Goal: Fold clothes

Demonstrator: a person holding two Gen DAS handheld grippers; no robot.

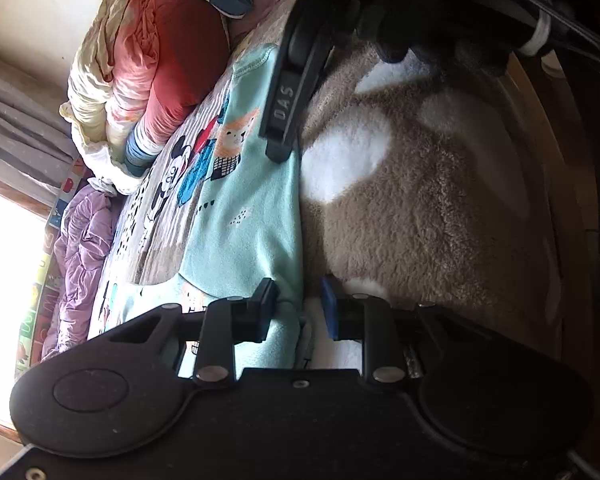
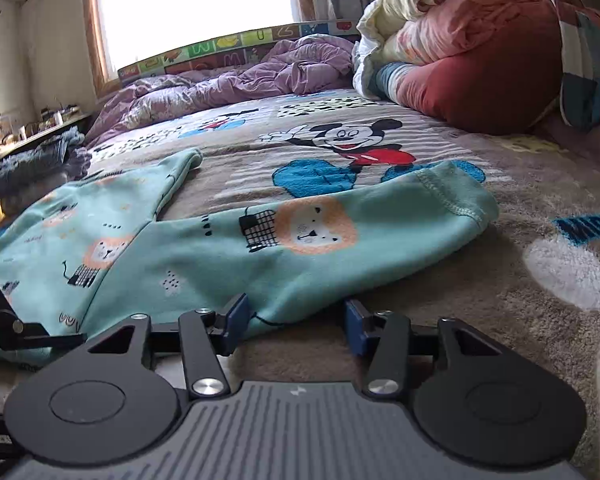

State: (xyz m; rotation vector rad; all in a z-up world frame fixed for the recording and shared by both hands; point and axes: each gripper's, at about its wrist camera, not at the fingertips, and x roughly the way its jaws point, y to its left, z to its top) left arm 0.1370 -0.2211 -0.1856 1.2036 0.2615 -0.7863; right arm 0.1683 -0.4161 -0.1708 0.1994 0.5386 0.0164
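- Lying flat on the fleece blanket (image 1: pixel 440 208), the mint garment (image 1: pixel 256 220) filled the left wrist view from nine o'clock to the centre, its edge running down to six o'clock.
- The left gripper (image 1: pixel 298 308) stood at six o'clock, its jaws narrowly apart astride that edge; whether the pads pressed the cloth could not be told.
- The right gripper's finger (image 1: pixel 290 92) reached in from twelve o'clock, its tip at the same edge.
- In the right wrist view, the garment (image 2: pixel 204 256) spread from nine o'clock to the centre, one cuffed end towards two o'clock.
- The right gripper (image 2: pixel 296 322) sat at six o'clock, jaws apart, the garment's near edge between them, unclamped.
- Piled bedding (image 2: pixel 480 48) lay at one o'clock.
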